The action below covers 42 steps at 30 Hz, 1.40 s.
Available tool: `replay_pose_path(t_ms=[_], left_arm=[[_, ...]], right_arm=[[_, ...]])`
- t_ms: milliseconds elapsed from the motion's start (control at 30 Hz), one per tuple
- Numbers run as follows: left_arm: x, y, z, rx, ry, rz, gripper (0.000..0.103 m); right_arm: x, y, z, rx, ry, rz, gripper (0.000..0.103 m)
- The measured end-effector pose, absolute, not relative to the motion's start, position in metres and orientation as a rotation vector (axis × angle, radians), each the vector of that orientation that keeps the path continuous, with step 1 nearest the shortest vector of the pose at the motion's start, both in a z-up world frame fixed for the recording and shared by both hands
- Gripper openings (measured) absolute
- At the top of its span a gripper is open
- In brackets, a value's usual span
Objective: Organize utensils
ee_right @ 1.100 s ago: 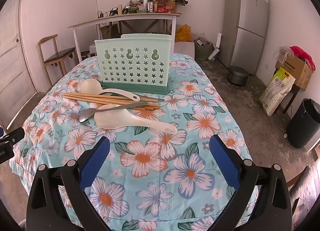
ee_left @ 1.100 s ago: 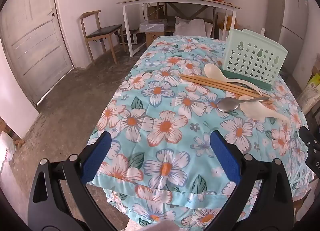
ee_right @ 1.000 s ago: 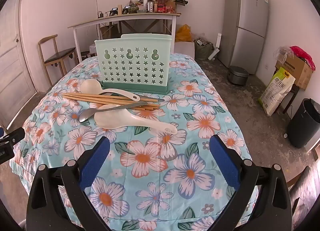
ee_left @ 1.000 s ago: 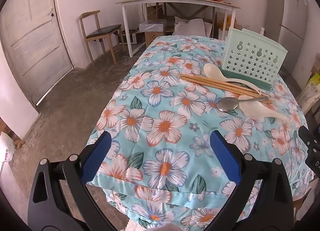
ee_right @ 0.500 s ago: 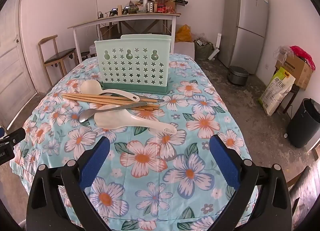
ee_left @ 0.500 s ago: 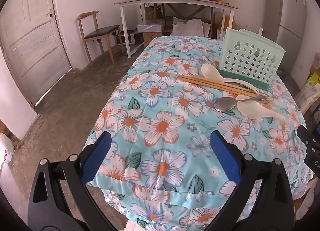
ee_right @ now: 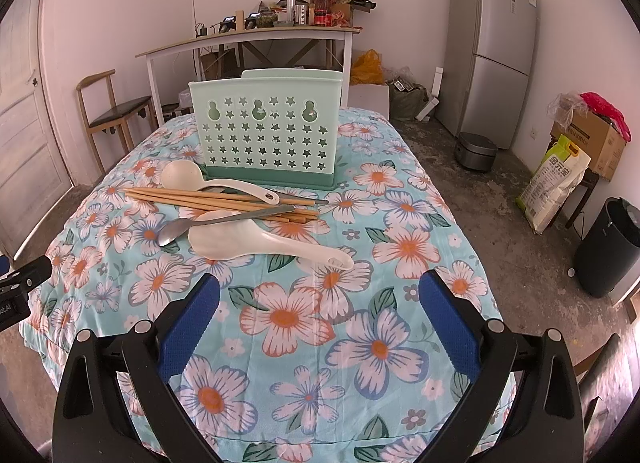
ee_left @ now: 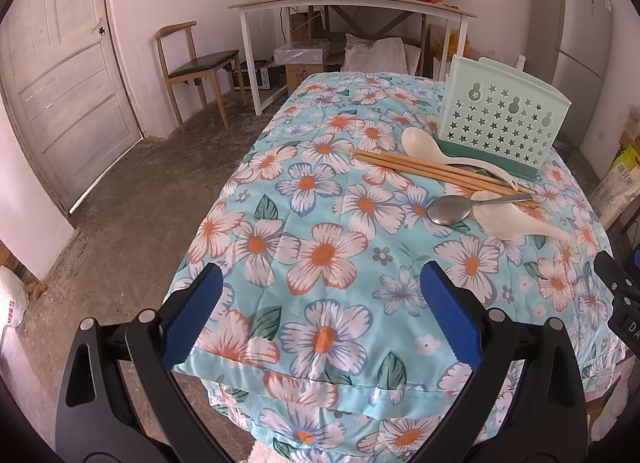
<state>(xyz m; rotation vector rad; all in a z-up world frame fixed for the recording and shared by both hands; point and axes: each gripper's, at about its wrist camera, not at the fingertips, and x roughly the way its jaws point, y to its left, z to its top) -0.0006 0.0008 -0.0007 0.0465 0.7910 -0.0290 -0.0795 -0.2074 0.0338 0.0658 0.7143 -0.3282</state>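
Pre-grasp: both grippers, left (ee_left: 320, 299) and right (ee_right: 318, 297), fingers apart and empty, utensils (ee_right: 240, 211) piled on table (ee_right: 400, 303) at 12 o'clock before holder (ee_right: 266, 135); next, reach one.

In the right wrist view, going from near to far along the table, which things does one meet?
right gripper → white rice paddle → metal spoon → chopsticks → white ladle → green utensil holder
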Motion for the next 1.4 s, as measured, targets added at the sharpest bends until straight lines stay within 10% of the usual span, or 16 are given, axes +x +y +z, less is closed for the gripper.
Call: replay_pose_path(t_ms=[1400], left_arm=[[0.0006, -0.0024, -0.0011, 0.05, 0.792, -0.029, 0.096]], right_arm=[[-0.0795, -0.2073, 0.0325, 0.066, 0.714, -0.329, 0.097]])
